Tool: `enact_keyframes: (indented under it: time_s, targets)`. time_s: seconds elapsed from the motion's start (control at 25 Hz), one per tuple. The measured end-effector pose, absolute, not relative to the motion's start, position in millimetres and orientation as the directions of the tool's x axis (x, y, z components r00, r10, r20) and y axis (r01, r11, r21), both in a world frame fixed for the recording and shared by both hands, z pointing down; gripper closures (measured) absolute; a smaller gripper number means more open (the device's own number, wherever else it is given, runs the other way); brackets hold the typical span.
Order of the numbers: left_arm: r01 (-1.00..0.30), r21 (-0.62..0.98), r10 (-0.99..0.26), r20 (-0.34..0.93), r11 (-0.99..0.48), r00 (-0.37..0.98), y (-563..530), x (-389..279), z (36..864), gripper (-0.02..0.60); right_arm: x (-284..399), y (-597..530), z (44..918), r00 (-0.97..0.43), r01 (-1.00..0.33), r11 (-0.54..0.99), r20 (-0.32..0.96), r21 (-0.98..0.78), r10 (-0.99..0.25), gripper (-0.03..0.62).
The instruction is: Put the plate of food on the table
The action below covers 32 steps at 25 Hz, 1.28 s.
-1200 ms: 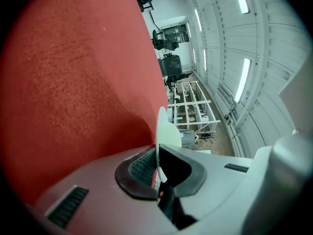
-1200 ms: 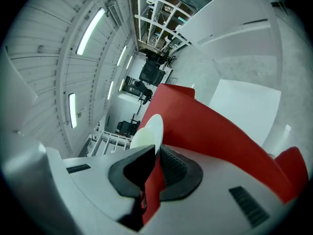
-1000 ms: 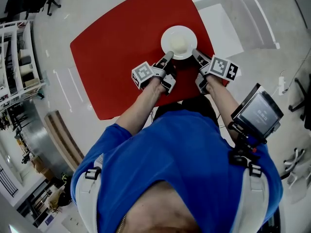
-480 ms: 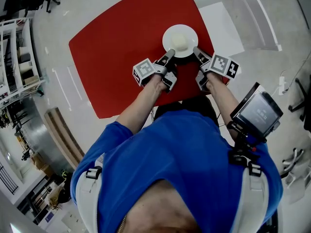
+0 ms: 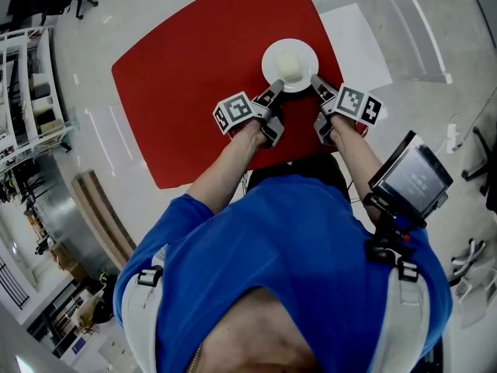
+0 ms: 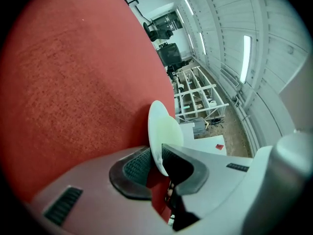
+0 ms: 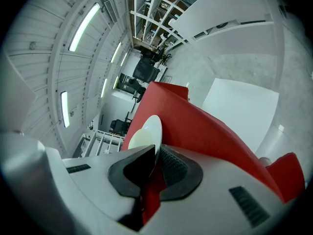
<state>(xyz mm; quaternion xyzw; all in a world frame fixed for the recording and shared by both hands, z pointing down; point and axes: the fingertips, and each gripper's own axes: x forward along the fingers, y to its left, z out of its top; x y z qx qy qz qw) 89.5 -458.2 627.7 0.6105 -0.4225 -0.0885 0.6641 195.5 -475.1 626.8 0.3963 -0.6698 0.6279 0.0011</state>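
Now: plate down on the red tabletop

Red tabletop (image 5: 194,92) carries the white plate (image 5: 271,59) near its edge. Right gripper (image 5: 314,80) fingers pinch the rim. Left gripper (image 5: 276,88) fingers, just opening, touch it too. Pale food (image 5: 290,67) sits mid-plate.

**Red Table, White Plate, Blue Shirt**

A deep red, faintly speckled, rounded-square tabletop (image 5: 194,84) dominates. Against it glows a plain white round plate (image 5: 269,57), its food (image 5: 289,67) a pale cream. The light grey plastic right gripper (image 5: 314,80) shows black ribbed pads (image 7: 173,168), and its cube (image 5: 358,106) is patterned in black-and-white square markers. Below is a bright blue shirt (image 5: 287,239) crossed by whitish shoulder straps (image 5: 140,317), with a pale grey glossy floor (image 5: 155,6) all round.
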Motion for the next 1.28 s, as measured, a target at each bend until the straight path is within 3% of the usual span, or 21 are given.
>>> enact_keyframes:
  time_s: [0.4, 0.72, 1.08, 1.28]
  targets:
    - [-0.537, 0.835, -0.543, 0.507, 0.116, 0.67, -451.1, 101.2, 623.9, 0.462, 198.1, -478.6, 628.4, -0.663, -0.585, -0.079, 0.532, -0.807, -0.526, 0.562]
    - [-0.621, 0.783, -0.513, 0.549, 0.039, 0.66, -442.2, 100.2, 624.7, 0.412, 205.8, -485.0, 625.7, -0.596, -0.718, 0.036, 0.588, -0.695, -0.547, 0.562]
    - [-0.686, 0.712, -0.389, 0.595, -0.152, 0.703, -436.7, 120.5, 615.8, 0.246, 205.3, -488.4, 623.5, -0.596, -0.726, 0.058, 0.585, -0.686, -0.55, 0.562]
    - [-0.748, 0.612, -0.3, 0.685, -0.255, 0.663, -427.7, 117.8, 624.2, 0.233, 206.4, -489.3, 622.1, -0.595, -0.726, 0.064, 0.579, -0.685, -0.558, 0.562]
